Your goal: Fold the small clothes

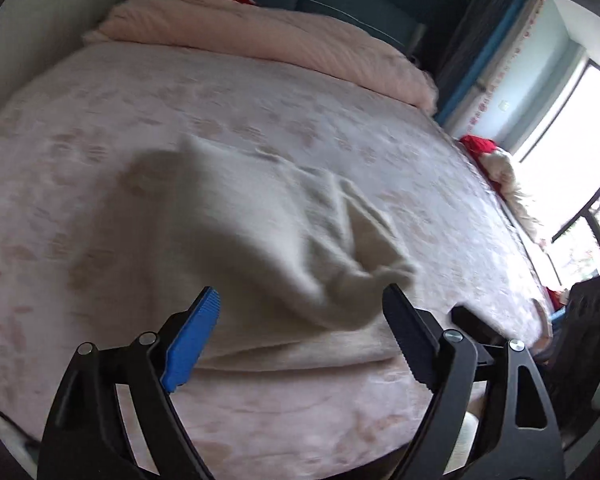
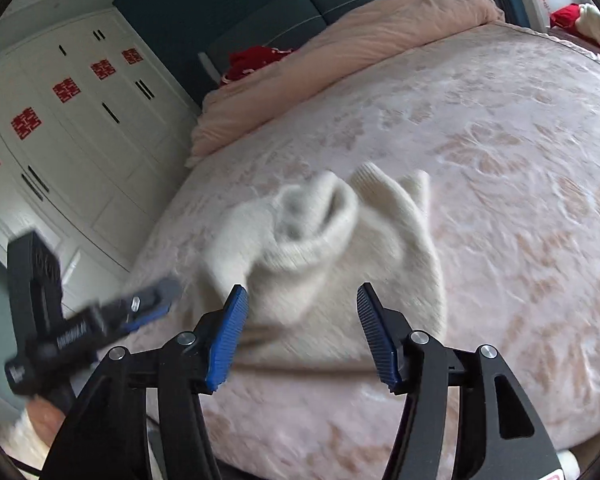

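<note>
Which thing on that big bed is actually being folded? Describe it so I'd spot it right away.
Start at the wide bed with the pink flowered cover, then look to its near edge, just ahead of the open right gripper. The cream knitted garment lies crumpled there. It is the only off-white, ribbed piece; the folded quilt by the headboard is plain peach.

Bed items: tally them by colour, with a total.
Cream: 1, the knit garment near the front edge.
Pale pink: 2, the bed cover and the rolled duvet.
Red: 1, the cloth by the headboard.
Total: 4
</note>
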Action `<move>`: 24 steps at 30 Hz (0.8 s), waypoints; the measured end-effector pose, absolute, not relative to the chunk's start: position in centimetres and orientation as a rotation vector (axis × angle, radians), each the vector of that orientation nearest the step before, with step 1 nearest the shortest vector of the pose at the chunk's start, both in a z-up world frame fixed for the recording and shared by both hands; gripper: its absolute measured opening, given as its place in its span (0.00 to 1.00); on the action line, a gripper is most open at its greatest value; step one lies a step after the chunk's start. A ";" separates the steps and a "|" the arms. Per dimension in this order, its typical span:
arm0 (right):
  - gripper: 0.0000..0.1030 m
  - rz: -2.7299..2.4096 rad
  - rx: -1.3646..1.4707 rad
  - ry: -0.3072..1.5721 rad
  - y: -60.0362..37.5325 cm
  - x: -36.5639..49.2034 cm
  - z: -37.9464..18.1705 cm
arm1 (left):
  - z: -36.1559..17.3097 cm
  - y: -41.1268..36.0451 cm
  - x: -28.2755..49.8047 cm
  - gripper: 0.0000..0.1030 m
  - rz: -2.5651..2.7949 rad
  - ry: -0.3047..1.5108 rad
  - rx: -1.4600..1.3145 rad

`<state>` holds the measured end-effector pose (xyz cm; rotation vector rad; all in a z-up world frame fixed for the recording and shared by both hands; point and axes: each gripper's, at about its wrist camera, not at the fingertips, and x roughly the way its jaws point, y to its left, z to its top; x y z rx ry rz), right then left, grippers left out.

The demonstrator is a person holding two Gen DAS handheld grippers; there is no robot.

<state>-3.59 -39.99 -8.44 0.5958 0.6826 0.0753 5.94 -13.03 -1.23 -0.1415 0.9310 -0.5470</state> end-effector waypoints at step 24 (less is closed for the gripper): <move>0.42 -0.172 0.569 0.722 -42.0 -4.4 -10.4 | -6.1 -8.5 7.7 0.79 -0.507 1.085 -0.258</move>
